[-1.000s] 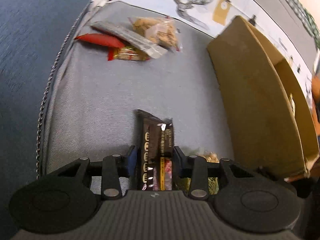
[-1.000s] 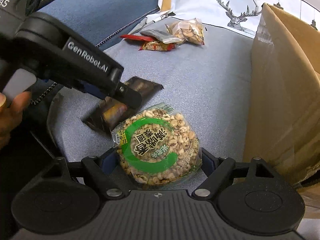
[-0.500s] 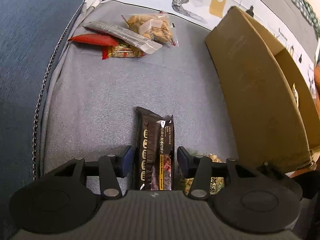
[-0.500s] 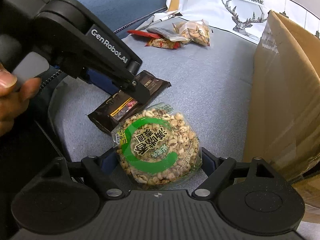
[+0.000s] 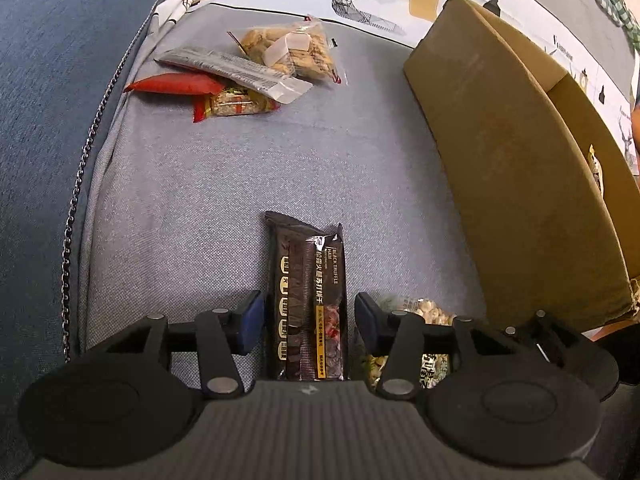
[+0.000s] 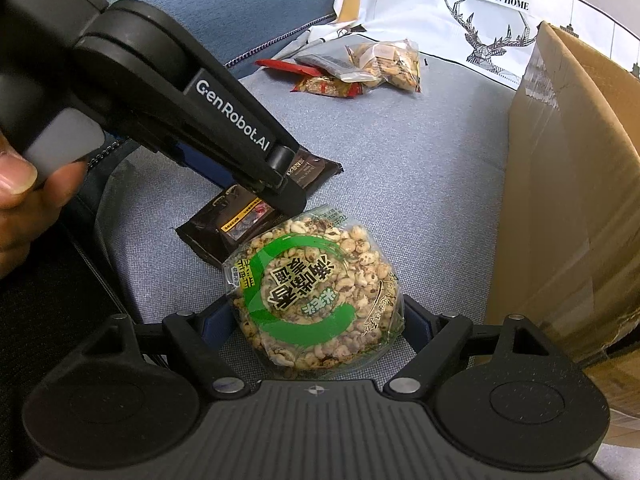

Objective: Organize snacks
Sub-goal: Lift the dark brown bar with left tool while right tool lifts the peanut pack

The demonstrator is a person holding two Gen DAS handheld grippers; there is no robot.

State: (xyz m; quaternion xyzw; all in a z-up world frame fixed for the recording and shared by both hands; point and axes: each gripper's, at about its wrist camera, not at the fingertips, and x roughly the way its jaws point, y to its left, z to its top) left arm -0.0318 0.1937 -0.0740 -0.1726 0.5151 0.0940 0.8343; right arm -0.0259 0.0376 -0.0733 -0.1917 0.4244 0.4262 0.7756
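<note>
Black wrapper [image 5: 308, 300] between parted left tool [image 5: 308, 320], untouched; right tool [image 6: 316, 324] clamps puffed-grain pack [image 6: 312, 296].

Both views bright, evenly lit, soft diffuse light; source not visible. Shadows faint, short, under snack packets. Small glare patches on puffed-grain pack film [image 6: 316, 300] and silver wrapper [image 5: 236, 68]. Strong fisheye bending: cardboard box [image 5: 516, 168] edges curve, frame corners darken. Centre sharp, print legible; thumb [image 6: 20, 184] at left edge slightly soft.
</note>
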